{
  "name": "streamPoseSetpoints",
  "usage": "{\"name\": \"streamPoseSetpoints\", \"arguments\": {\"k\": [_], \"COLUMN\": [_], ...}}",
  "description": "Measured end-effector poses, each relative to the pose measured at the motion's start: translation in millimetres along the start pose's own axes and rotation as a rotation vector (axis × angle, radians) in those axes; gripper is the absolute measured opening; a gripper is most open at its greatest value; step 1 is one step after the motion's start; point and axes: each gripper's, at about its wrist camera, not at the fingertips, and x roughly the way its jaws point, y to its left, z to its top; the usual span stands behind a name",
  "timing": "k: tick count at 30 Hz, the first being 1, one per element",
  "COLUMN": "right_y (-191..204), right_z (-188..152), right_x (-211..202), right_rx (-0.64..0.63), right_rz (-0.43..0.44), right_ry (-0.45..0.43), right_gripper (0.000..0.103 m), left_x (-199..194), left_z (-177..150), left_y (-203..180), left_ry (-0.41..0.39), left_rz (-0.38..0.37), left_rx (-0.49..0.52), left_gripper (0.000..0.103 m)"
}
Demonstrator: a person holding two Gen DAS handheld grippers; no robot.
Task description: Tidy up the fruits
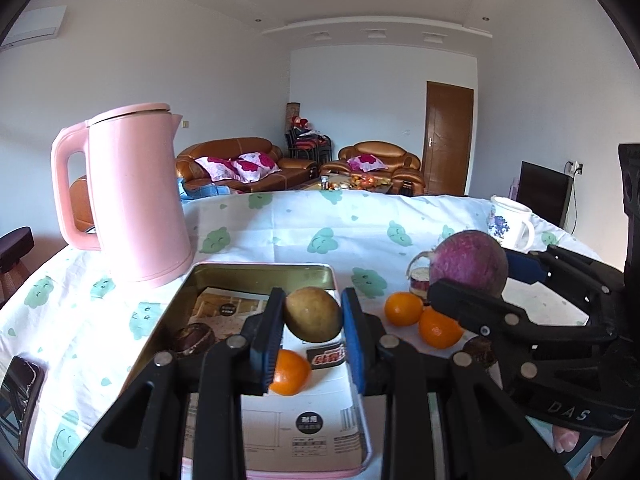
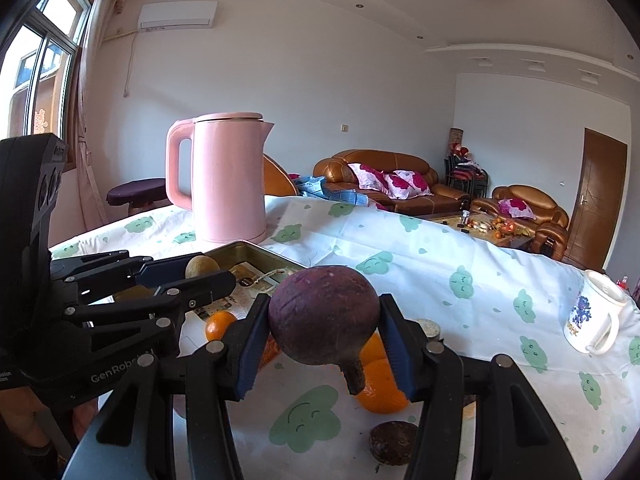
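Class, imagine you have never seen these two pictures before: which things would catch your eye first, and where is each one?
Probably the tall pink kettle, standing on the cloud-print tablecloth just behind the metal tray. Next, the fruit in mid-air: the left gripper holds a brownish-green round fruit above the tray, and the right gripper clamps a big purple root-like fruit over the oranges lying on the cloth.

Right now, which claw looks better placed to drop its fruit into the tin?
The left claw: its brown fruit already hangs over the tin. The right claw holds its purple bulb over the tablecloth, beside the tin.
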Motion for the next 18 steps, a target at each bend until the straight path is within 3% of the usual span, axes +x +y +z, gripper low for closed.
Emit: {"name": "streamPoseSetpoints", "arguments": {"k": [18], "right_y": [27.7], "right_z": [16.0], "right_x": [34.7], "right_rx": [-0.044], "right_rz": [0.105], "right_ry": [0.058], "right_gripper": [0.055], "left_x": [7.0], "left_z": [-2.1], "left_y": [48.4], "left_ry": [0.082], "left_rz": [0.065], "left_rx": [-0.041], "left_gripper": [0.030]}}
